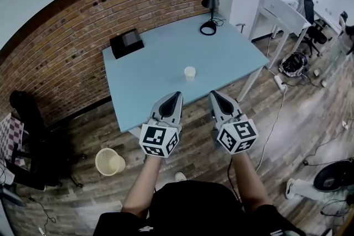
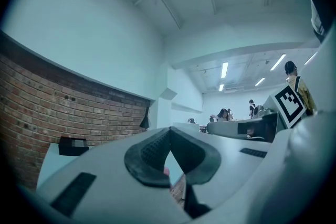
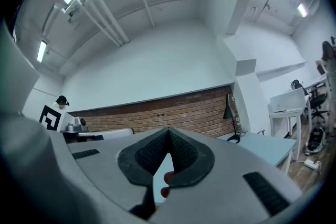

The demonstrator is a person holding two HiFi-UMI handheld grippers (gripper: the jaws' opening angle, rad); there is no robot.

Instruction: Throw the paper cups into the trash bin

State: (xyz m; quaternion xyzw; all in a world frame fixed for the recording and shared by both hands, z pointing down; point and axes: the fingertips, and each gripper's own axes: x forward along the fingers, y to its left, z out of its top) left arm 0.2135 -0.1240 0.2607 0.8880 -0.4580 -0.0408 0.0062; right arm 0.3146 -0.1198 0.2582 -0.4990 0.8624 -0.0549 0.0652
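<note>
A white paper cup (image 1: 189, 73) stands upright near the front edge of the light blue table (image 1: 144, 72). My left gripper (image 1: 177, 95) and right gripper (image 1: 212, 94) are held side by side just short of that table edge, both pointing toward the cup and both shut with nothing held. In the left gripper view the dark pads (image 2: 157, 152) meet at the tip, and the right gripper view shows its pads (image 3: 181, 153) touching too. A pale woven trash bin (image 1: 110, 162) stands on the wood floor at lower left.
A black box (image 1: 126, 43) and a black desk lamp (image 1: 211, 1) sit on the table by the brick wall. A dark chair (image 1: 30, 135) stands at left. White desks, office chairs and floor cables (image 1: 275, 119) fill the right side.
</note>
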